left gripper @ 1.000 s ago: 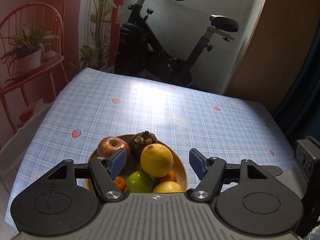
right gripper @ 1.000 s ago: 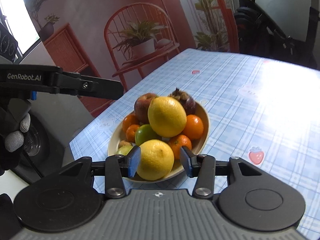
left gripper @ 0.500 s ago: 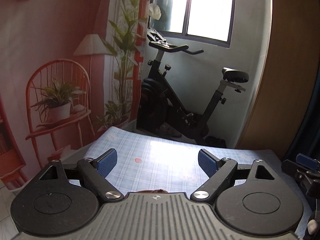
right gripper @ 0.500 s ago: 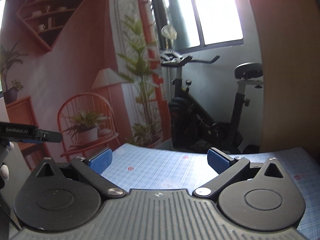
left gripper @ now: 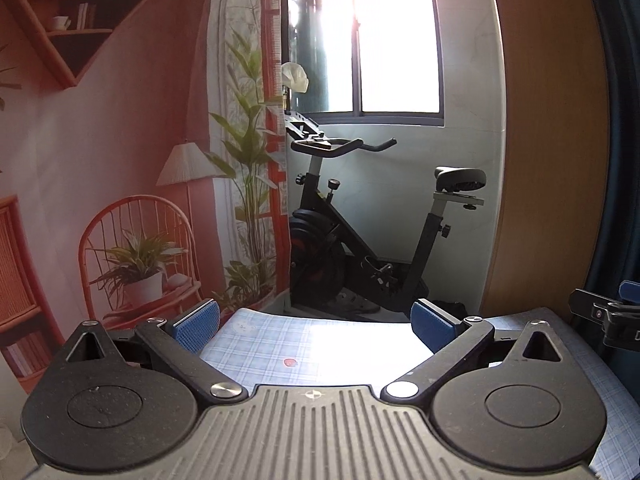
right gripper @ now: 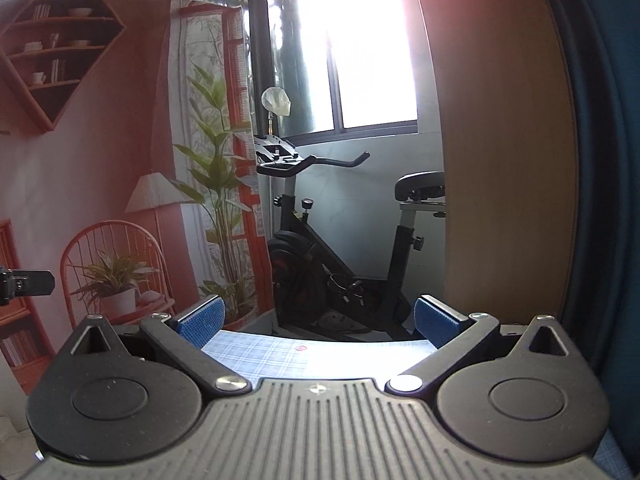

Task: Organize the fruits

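From where I stand, the biggest thing in front is the exercise bike (left gripper: 360, 232), w/ the bright window (left gripper: 396, 36) above it and the wood panel (left gripper: 552, 140) to its right. To the left of the bike hangs a printed backdrop (left gripper: 100, 152) w/ chair, lamp and plants. Just before the bike begins the table (left gripper: 272, 344), in a blue checked cloth; only its far end shows.

Both grippers point level at the bike, over the table end. Left gripper (left gripper: 316, 322): jaws wide apart, nothing between. Right gripper (right gripper: 320, 318): same, spread wide and empty.

The fruits are not in either view. My guess: they lie on the near part of the table, on the side away from the bike, under the gripper bodies, so both must tip down first. Which hand is nearer to them, and the long axis of any fruit, I cannot tell.
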Available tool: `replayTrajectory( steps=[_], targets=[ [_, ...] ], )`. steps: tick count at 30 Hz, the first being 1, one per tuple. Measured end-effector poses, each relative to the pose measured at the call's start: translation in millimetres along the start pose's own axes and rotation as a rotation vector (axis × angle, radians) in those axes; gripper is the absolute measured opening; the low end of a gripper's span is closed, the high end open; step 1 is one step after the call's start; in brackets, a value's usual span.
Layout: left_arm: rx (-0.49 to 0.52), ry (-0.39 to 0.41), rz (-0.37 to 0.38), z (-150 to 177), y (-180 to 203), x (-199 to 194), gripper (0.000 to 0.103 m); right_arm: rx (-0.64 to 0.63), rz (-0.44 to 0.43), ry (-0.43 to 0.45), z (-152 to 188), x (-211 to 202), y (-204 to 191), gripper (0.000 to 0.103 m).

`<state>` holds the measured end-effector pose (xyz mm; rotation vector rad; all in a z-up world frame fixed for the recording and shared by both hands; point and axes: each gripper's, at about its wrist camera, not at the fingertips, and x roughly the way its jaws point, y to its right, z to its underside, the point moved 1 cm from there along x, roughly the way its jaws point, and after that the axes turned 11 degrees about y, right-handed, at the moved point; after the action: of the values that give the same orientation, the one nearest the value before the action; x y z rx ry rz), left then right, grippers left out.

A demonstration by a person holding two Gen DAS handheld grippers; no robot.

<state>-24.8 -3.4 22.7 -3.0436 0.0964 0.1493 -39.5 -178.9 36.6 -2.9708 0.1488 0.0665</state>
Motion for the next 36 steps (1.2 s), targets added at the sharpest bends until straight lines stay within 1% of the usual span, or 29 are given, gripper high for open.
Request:
replayTrajectory(
  steps=[5, 11, 19, 36],
  targets=[
    [0.004, -0.015, 0.008, 9.1, 4.6, -4.5, 0.103, 0.002, 0.007, -0.066, 2.3, 1.0, -0.8, 0.103],
    [-0.01, -0.021, -0.033, 13.5, 1.8, -6.9, 0.103, -0.019, 0.008, -0.112, 6.1, 1.2, -4.2, 0.103],
    [-0.012, -0.046, -0.03, 16.5, -1.7, -7.3, 0.103, -0.014, 0.01, -0.137, 7.7, 4.4, -6.1, 0.103],
    [-0.017, -0.057, -0.033, 15.1, -3.4, -6.1, 0.103, -0.026, 0.008, -0.152, 6.8, 7.0, -5.5, 0.103]
  ],
)
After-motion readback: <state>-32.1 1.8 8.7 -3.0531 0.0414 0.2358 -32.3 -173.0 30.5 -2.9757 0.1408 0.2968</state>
